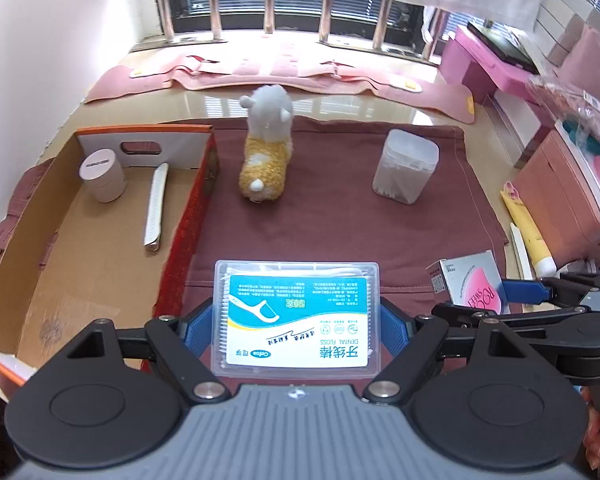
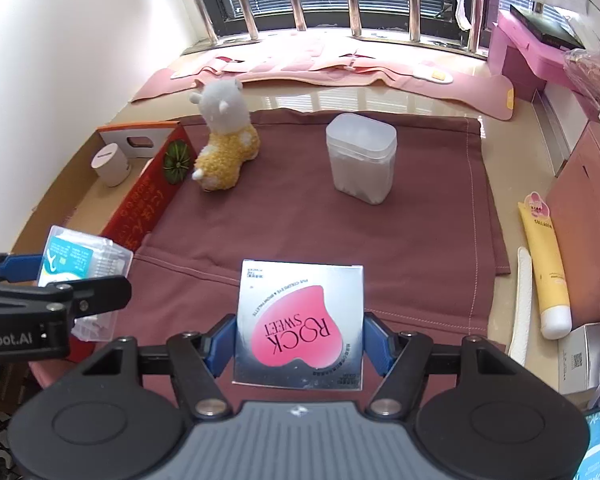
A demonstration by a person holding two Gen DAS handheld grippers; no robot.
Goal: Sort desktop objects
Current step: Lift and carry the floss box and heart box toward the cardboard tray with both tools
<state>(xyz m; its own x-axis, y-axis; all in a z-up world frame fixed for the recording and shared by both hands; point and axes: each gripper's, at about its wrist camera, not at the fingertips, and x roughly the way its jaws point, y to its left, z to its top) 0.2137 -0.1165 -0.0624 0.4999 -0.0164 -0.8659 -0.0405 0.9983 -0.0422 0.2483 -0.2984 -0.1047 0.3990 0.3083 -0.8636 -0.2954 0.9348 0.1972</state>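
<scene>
My left gripper [image 1: 296,330] is shut on a clear dental floss box [image 1: 297,316] with a blue-and-white label, held above the maroon cloth [image 1: 332,216] just right of the cardboard box [image 1: 100,256]. My right gripper [image 2: 299,338] is shut on a silver box with a pink heart reading ROCK SWEET [image 2: 300,326]. That box and the right gripper also show in the left wrist view [image 1: 474,286], and the floss box shows in the right wrist view [image 2: 82,268]. A plush alpaca [image 1: 266,148] and a translucent cotton swab jar [image 1: 406,166] stand on the cloth.
The cardboard box holds a white round jar [image 1: 102,176] and a white wrapped stick [image 1: 156,210]. A yellow tube [image 2: 544,268] and a white nail file [image 2: 522,304] lie right of the cloth. Pink boxes [image 1: 480,60] stand at the right. A window sill lies behind.
</scene>
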